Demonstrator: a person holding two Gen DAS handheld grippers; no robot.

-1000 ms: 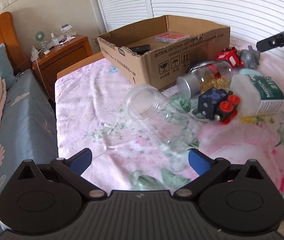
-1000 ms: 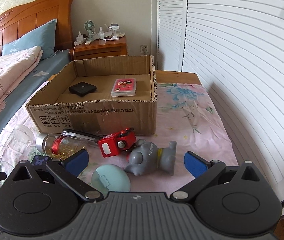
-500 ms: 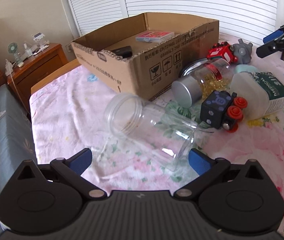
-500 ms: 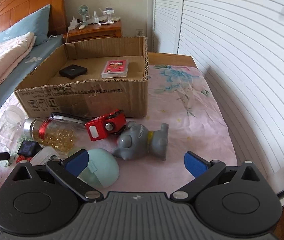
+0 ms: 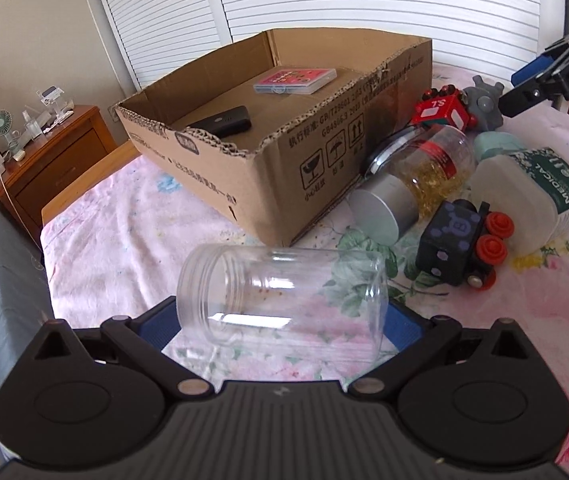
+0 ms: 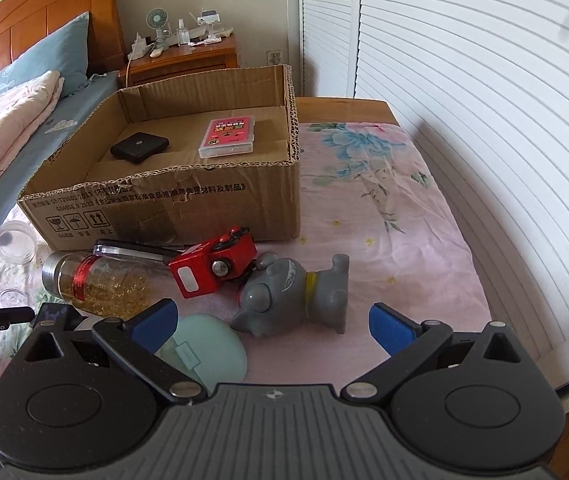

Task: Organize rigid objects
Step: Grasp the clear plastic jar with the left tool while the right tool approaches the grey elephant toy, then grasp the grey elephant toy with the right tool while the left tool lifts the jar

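Note:
An empty clear plastic jar (image 5: 280, 296) lies on its side on the pink floral sheet, between the open fingers of my left gripper (image 5: 280, 326); contact with the pads is unclear. It also shows in the right wrist view (image 6: 14, 240). An open cardboard box (image 5: 324, 152) holds a black case (image 5: 220, 122) and a pink card box (image 5: 294, 80). My right gripper (image 6: 272, 322) is open and empty, just before a grey elephant figure (image 6: 292, 296), with a red toy car (image 6: 214, 266) behind it.
Beside the box lie a capsule bottle with a silver cap (image 5: 412, 184), a black toy train with red wheels (image 5: 460, 244), a white medical bottle (image 5: 536, 196) and a mint-green lid (image 6: 200, 350). A wooden nightstand (image 6: 182, 56) and a bed stand beyond.
My left gripper has moved forward and down, so the clear jar now lies between its fingers. My right gripper has come slightly closer to the elephant figure.

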